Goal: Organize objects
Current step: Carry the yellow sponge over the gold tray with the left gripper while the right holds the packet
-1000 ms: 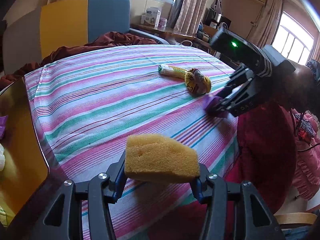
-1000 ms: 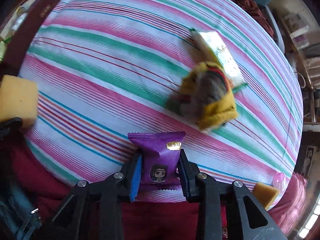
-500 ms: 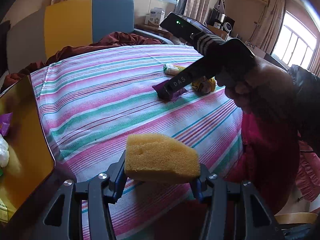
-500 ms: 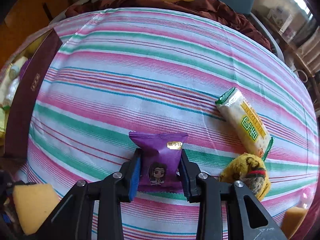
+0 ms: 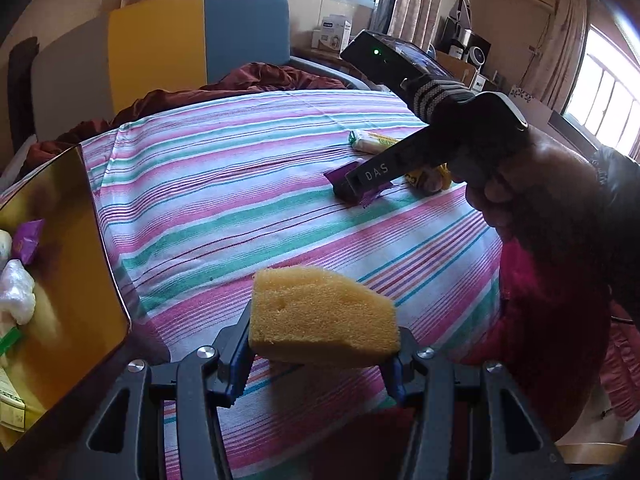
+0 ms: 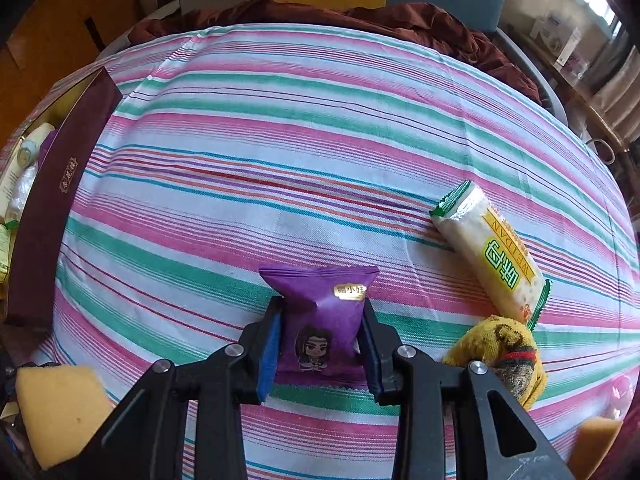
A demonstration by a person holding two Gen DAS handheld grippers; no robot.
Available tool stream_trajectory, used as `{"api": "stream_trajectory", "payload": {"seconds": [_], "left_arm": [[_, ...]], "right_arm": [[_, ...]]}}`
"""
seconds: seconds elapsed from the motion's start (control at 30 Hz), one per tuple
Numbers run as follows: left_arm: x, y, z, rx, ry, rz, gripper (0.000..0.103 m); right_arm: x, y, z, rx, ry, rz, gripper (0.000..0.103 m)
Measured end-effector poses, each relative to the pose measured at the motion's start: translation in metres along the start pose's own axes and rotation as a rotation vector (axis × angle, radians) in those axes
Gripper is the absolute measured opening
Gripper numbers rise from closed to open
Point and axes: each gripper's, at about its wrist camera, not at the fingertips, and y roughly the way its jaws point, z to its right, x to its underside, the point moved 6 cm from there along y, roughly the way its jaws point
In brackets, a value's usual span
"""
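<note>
A yellow sponge (image 5: 324, 314) is clamped between the left tongs (image 5: 322, 354) and held above the near edge of the striped cloth (image 5: 248, 184). A purple packet (image 6: 322, 320) is clamped between the right tongs (image 6: 320, 344), low over the cloth. Just to its right a white-and-yellow wrapper (image 6: 488, 248) is seen lying flat, with a yellow knitted toy (image 6: 504, 354) touching its near end. At the cloth's left edge an open box (image 6: 48, 196) is seen, dark red outside and gold inside, with packets in it. The right tongs are gripped by a hand (image 5: 520, 184).
</note>
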Motion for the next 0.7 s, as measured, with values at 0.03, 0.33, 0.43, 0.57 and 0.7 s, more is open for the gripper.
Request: {"api": "stream_trajectory", "payload": {"seconds": [0.03,0.33,0.43,0.57,0.7], "left_arm": [[0.0,0.0,-0.001,-0.004,0.0,0.001,0.054],[-0.012,-0.014,-0.005,-0.043,0.005,0.047,0.053],[-0.018,-0.025,-0.005,-0.064,0.01,0.078,0.053],[-0.024,-0.039,-0.006,-0.066,0.006,0.109,0.053],[-0.027,-0.051,-0.007,-0.063,-0.004,0.136,0.053]], "right_arm": [[0.0,0.001,0.0,0.0,0.0,0.0,0.036],[0.004,-0.002,0.001,0.005,-0.005,0.005,0.036],[0.003,-0.001,0.0,0.005,-0.005,0.005,0.037],[0.002,0.0,0.0,0.003,-0.003,0.005,0.037],[-0.001,0.003,-0.002,0.0,0.0,0.006,0.037]]}}
